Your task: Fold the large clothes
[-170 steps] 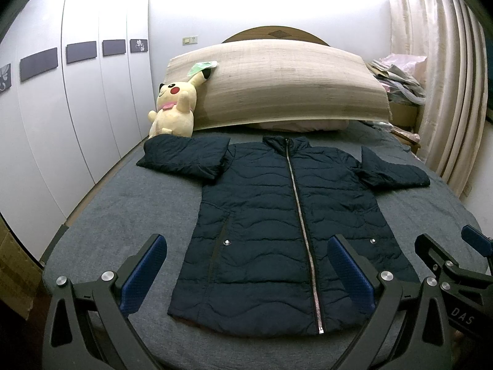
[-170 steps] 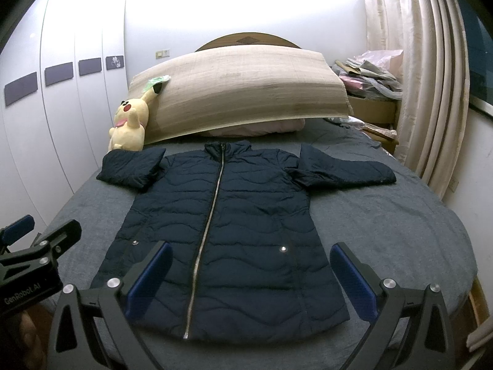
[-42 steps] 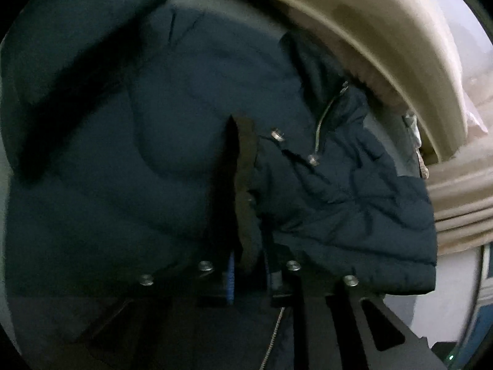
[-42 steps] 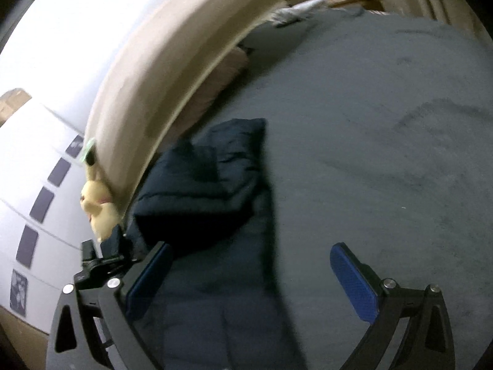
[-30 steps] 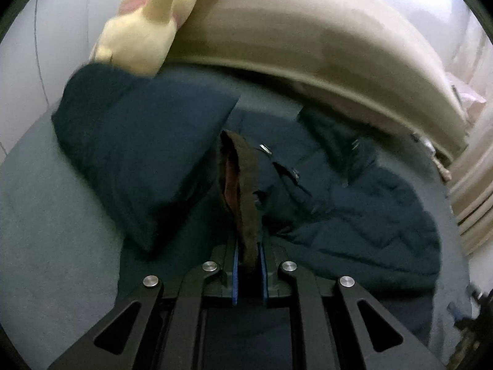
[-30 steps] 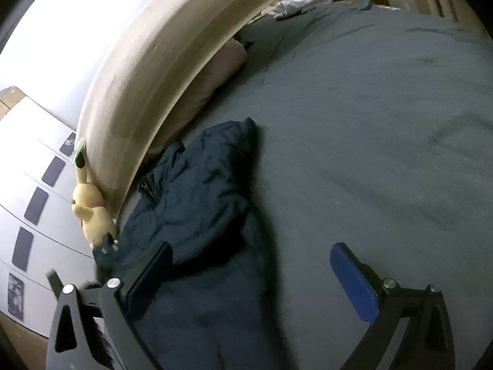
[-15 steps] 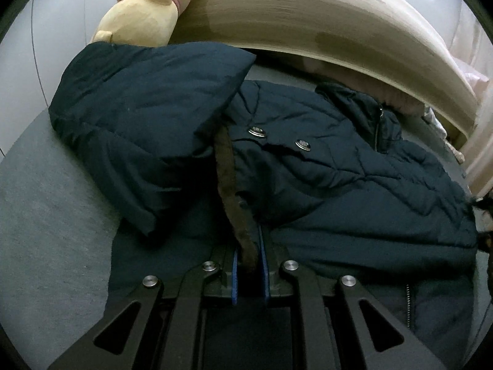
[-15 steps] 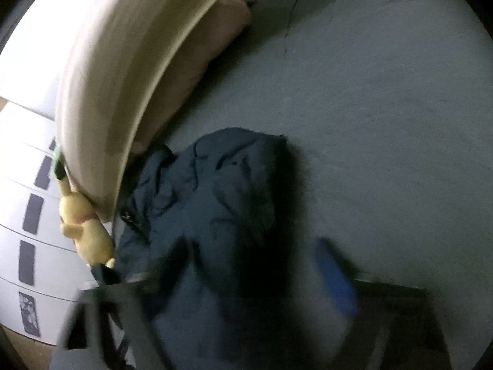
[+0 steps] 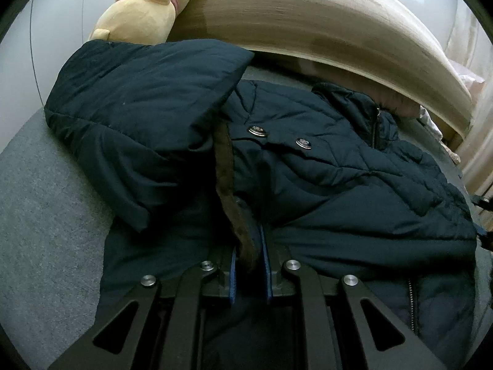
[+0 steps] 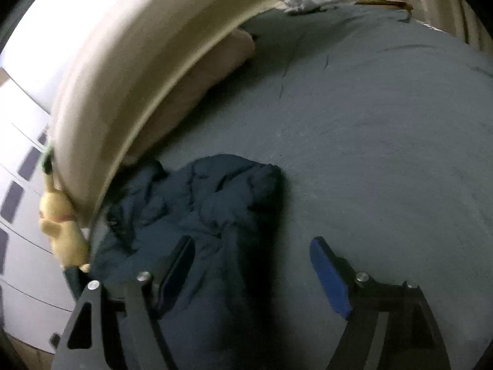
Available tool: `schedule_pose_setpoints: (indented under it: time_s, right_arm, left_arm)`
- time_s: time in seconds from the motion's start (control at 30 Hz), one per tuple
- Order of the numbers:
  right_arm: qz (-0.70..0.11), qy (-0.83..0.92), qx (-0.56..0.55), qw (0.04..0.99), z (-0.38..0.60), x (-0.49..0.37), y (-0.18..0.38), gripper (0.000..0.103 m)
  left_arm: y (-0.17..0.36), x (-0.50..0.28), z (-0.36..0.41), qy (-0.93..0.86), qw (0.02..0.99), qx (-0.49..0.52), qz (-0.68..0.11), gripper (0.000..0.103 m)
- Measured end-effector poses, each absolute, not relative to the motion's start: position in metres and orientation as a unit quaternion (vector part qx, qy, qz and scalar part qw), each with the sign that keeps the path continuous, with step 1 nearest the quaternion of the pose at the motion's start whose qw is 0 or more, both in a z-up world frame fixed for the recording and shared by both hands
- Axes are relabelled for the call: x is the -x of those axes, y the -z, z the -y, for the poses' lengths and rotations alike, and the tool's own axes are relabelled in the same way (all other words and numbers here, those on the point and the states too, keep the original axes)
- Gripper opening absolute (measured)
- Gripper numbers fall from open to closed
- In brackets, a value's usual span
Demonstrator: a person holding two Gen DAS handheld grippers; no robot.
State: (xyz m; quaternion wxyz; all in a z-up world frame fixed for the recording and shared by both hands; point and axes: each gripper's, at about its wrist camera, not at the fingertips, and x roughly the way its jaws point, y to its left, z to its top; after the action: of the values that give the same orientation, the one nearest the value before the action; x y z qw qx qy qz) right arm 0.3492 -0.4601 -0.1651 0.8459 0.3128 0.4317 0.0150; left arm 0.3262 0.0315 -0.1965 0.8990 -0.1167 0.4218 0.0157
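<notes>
The dark navy puffer jacket [image 9: 354, 185] lies on the grey bed [image 9: 40, 203], its lower part folded up over the chest, with two snap buttons showing. My left gripper [image 9: 249, 268] is shut on the jacket's brown-lined hem edge, low over the fabric. One sleeve [image 9: 138, 98] lies bunched at the left. In the right wrist view the jacket [image 10: 209, 206] is a rumpled heap at lower left. My right gripper [image 10: 252, 265] hovers over its right edge with its jaws opening. The fabric lies below them and the pads [image 10: 329, 274] press on nothing.
A yellow plush toy [image 9: 148, 9] leans on the long beige bolster [image 9: 323, 27] at the head of the bed. White wardrobe doors [image 10: 18, 271] stand at the left. Loose items [image 10: 314, 0] lie at the bed's far corner. Bare grey sheet [image 10: 385, 129] spreads right of the jacket.
The left gripper has sunk with the hem, and the folded part now rests flat on the jacket's chest. The right gripper slid sideways toward the jacket; its jaws stand narrower than a second ago.
</notes>
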Motion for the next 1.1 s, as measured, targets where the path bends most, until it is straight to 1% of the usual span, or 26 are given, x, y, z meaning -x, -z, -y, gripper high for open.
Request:
schedule_pose_setpoints:
  time_s: [0.17, 0.2, 0.23, 0.27, 0.3, 0.33, 0.43, 0.47, 0.53, 0.57, 0.6, 0.63, 0.67, 0.7, 0.87, 0.97, 1.03, 1.1]
  right_arm:
    - [-0.466, -0.066, -0.305, 0.828, 0.447, -0.313, 0.167, 0.08]
    - [-0.477, -0.074, -0.297, 0.824, 0.441, -0.308, 0.172, 0.078]
    - [-0.487, -0.079, -0.282, 0.823, 0.435, -0.306, 0.176, 0.062]
    - [-0.499, -0.084, -0.261, 0.822, 0.428, -0.306, 0.181, 0.041]
    - [-0.523, -0.079, -0.223, 0.819, 0.418, -0.306, 0.19, 0.029]
    - [-0.521, -0.073, -0.214, 0.823, 0.417, -0.303, 0.189, 0.021]
    - [-0.491, -0.063, -0.204, 0.845, 0.422, -0.292, 0.169, 0.018]
    - [-0.5, -0.058, -0.2, 0.84, 0.425, -0.294, 0.176, 0.018]
    - [-0.533, -0.055, -0.195, 0.822, 0.428, -0.298, 0.196, 0.022]
    - [-0.528, -0.058, -0.192, 0.825, 0.43, -0.296, 0.193, 0.025]
    - [-0.521, -0.06, -0.201, 0.828, 0.434, -0.294, 0.186, 0.032]
    - [-0.515, -0.063, -0.216, 0.827, 0.439, -0.292, 0.182, 0.063]
    - [-0.505, -0.062, -0.236, 0.828, 0.447, -0.288, 0.177, 0.079]
    - [-0.487, -0.051, -0.249, 0.836, 0.455, -0.285, 0.169, 0.083]
    - [-0.447, -0.044, -0.271, 0.851, 0.47, -0.301, 0.139, 0.082]
    - [-0.419, -0.099, -0.321, 0.844, 0.468, -0.321, 0.127, 0.082]
    - [-0.413, -0.143, -0.359, 0.825, 0.464, -0.337, 0.132, 0.082]
    - [-0.428, -0.123, -0.361, 0.819, 0.463, -0.354, 0.15, 0.082]
  left_arm:
    - [0.196, -0.324, -0.033, -0.016, 0.899, 0.118, -0.421, 0.015]
    - [0.196, -0.324, -0.033, -0.016, 0.899, 0.117, -0.421, 0.015]
    - [0.196, -0.325, -0.031, -0.017, 0.899, 0.116, -0.421, 0.015]
    - [0.196, -0.325, -0.032, -0.018, 0.899, 0.115, -0.421, 0.016]
    - [0.196, -0.325, -0.032, -0.018, 0.899, 0.114, -0.422, 0.016]
    - [0.196, -0.325, -0.032, -0.018, 0.899, 0.114, -0.422, 0.017]
    - [0.196, -0.325, -0.032, -0.017, 0.9, 0.114, -0.421, 0.017]
    - [0.196, -0.325, -0.031, -0.017, 0.9, 0.113, -0.42, 0.018]
    - [0.196, -0.325, -0.03, -0.018, 0.901, 0.107, -0.42, 0.018]
    - [0.196, -0.325, -0.031, -0.018, 0.901, 0.107, -0.42, 0.018]
    - [0.196, -0.326, -0.031, -0.018, 0.901, 0.108, -0.421, 0.018]
    - [0.196, -0.326, -0.031, -0.018, 0.901, 0.108, -0.42, 0.018]
    - [0.196, -0.326, -0.031, -0.019, 0.901, 0.107, -0.42, 0.018]
    - [0.196, -0.326, -0.031, -0.019, 0.901, 0.107, -0.42, 0.018]
    - [0.196, -0.326, -0.031, -0.018, 0.901, 0.109, -0.419, 0.018]
    - [0.197, -0.325, -0.031, -0.017, 0.902, 0.11, -0.418, 0.018]
    - [0.197, -0.325, -0.031, -0.017, 0.902, 0.109, -0.417, 0.018]
    - [0.196, -0.325, -0.032, -0.017, 0.902, 0.111, -0.417, 0.018]
